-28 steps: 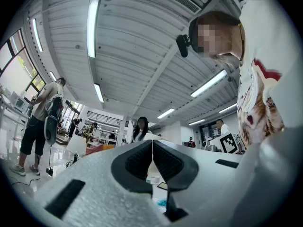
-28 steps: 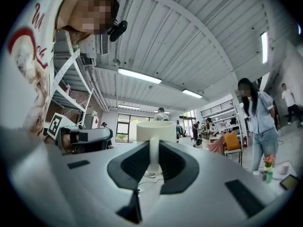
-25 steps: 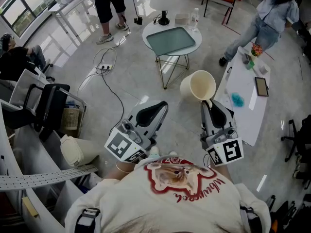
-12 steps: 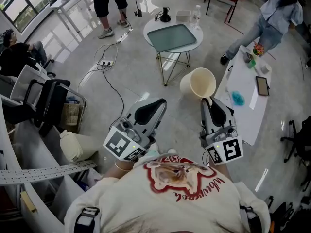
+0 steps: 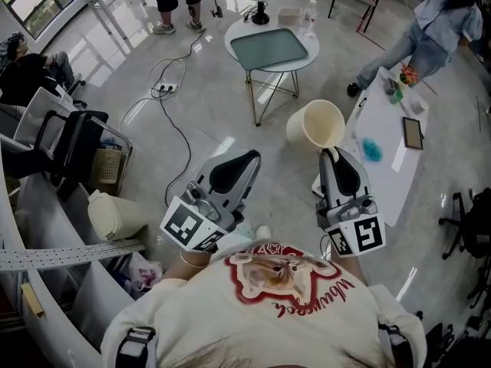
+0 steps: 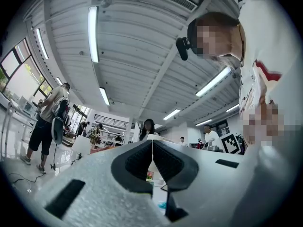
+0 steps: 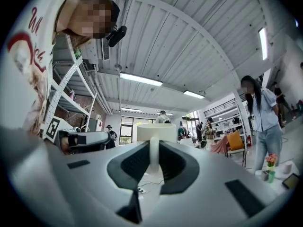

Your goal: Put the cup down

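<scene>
Two tools | left tool clenched, empty | right tool pinching cup rim | risk: early release drops cup onto floor

1 cup, 2 grippers

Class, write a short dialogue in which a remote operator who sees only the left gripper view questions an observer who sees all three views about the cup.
Operator: My left gripper is shut on nothing. Where is the cup?
Observer: The right gripper has the cup, with its jaws shut on the handle.
Operator: Is there a surface near it?
Observer: Yes. In the head view a long white table lies just to the right of the cup.
</scene>
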